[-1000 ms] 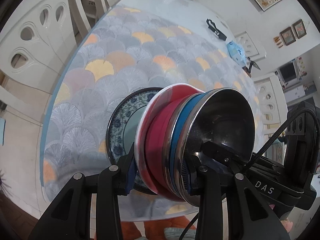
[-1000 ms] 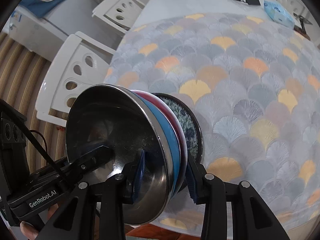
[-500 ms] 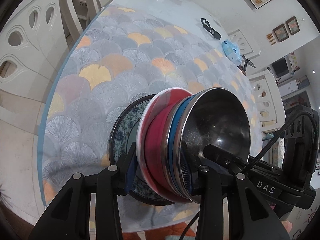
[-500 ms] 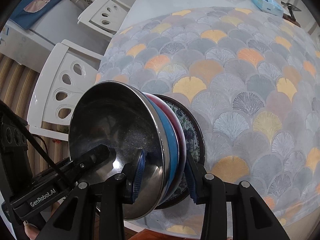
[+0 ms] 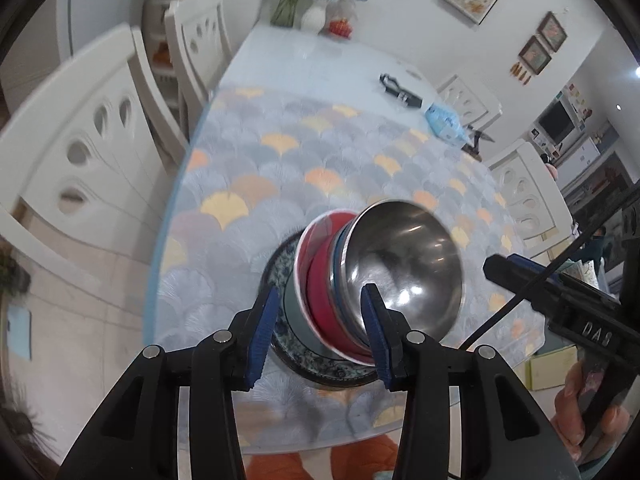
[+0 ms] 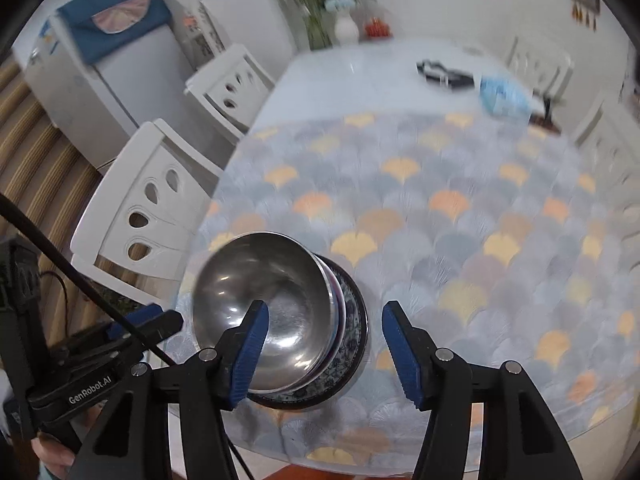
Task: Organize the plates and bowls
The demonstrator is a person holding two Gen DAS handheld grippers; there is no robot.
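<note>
A stack of dishes stands near the table's front edge: a blue patterned plate (image 5: 320,372) at the bottom, a red bowl (image 5: 320,276), a blue bowl (image 5: 340,252) and a steel bowl (image 5: 404,264) on top. The same steel bowl (image 6: 264,300) and patterned plate (image 6: 352,344) show in the right wrist view. My left gripper (image 5: 318,332) is open, its fingers just in front of the stack, not touching it. My right gripper (image 6: 324,354) is open and wide, its fingers either side of the stack and clear of it.
The table (image 5: 304,152) has a scallop-patterned cover. At its far end lie a black tool (image 5: 400,92), a blue packet (image 5: 444,120) and a vase of flowers (image 5: 316,16). White chairs (image 5: 88,140) stand along the left side, another chair (image 5: 528,196) at the right.
Both grippers have opened, let go of the stack and pulled back from it. The stack now stands on the table by itself.
</note>
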